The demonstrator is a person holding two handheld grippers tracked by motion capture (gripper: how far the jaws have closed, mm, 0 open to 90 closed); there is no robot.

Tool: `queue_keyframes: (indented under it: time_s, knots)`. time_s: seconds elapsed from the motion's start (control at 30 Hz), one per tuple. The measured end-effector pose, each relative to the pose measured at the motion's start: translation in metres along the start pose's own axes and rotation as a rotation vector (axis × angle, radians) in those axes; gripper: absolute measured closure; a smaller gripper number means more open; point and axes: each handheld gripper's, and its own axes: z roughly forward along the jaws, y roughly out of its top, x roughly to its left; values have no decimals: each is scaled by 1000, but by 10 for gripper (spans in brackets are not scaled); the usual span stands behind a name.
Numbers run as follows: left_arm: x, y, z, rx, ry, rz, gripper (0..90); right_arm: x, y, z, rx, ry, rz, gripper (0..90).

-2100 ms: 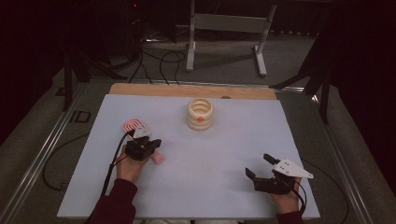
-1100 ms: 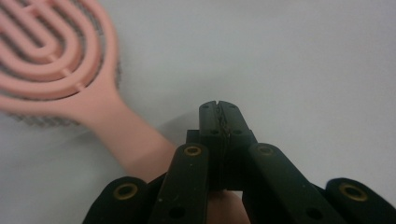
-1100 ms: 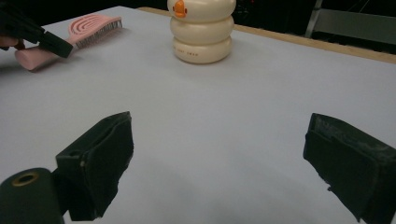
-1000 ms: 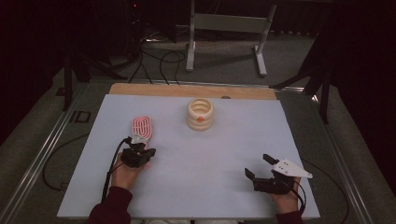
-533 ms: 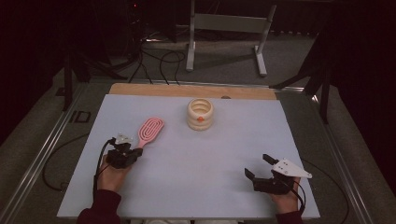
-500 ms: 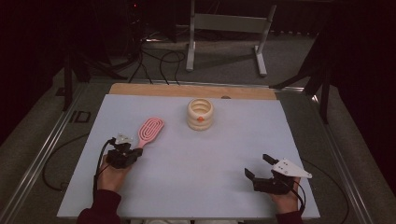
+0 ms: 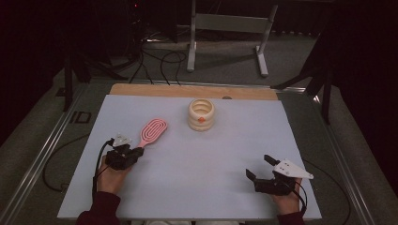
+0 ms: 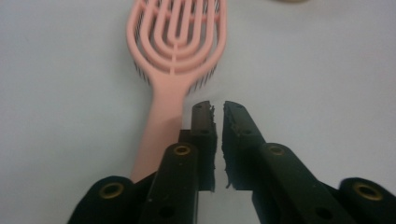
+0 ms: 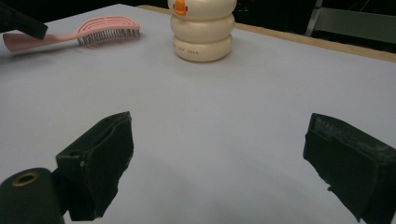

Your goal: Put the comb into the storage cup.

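A pink hairbrush (image 7: pixel 152 131) lies flat on the pale mat, its head pointing to the far side. My left gripper (image 7: pixel 140 151) sits just behind the handle end. In the left gripper view the handle (image 8: pixel 159 126) runs beside and under the left jaw, not between the jaws. Those jaws (image 8: pixel 218 109) have just been opening and stand a narrow slit apart, with nothing between them. My right gripper (image 7: pixel 259 167) rests at the near right with its jaws wide open (image 9: pixel 220 123) and empty. From there, the brush (image 9: pixel 93 30) is far off to the left.
A cream container (image 7: pixel 201 114) of stacked rings with an orange mark stands at the far middle of the mat (image 7: pixel 211 154), also in the right gripper view (image 9: pixel 203 28). A wooden strip (image 7: pixel 187 91) borders the far edge. A metal stand (image 7: pixel 225 28) and cables are on the floor beyond.
My left gripper set the brush down on the mat, let go of its handle and drew back toward the near left. The right gripper has not moved.
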Motion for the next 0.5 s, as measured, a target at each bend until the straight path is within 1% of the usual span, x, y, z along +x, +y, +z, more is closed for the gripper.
queue_keyframes:
  time_s: [0.13,0.17,0.23,0.27,0.3,0.33,0.37,0.4,0.43,0.47,0.5]
  knots:
    - [0,3,-20,-110,-4,2,762,0,0,0,-1,1,4,83]
    - [0,3,-26,-139,-1,7,762,0,0,0,-1,1,4,83]
    - [0,2,-38,-193,8,20,701,0,0,0,-3,1,5,83]
    - [0,0,-43,-219,17,26,701,0,0,0,-3,1,5,83]
    - [1,-2,-48,-246,23,41,668,1,0,0,-4,0,4,83]
    - [2,-4,-52,-270,22,45,650,1,0,0,-5,-2,5,83]
    - [7,-10,-59,-302,10,38,605,1,0,0,-6,-2,4,83]
    - [7,-10,-59,-302,10,38,593,1,0,0,-6,-2,4,83]
    - [10,-13,-62,-322,0,31,593,1,1,-1,-8,-2,2,83]
    - [12,-17,-65,-344,-9,25,565,1,1,-1,-11,-1,3,83]
    - [15,-20,-68,-358,-17,16,481,1,1,-1,-15,0,3,83]
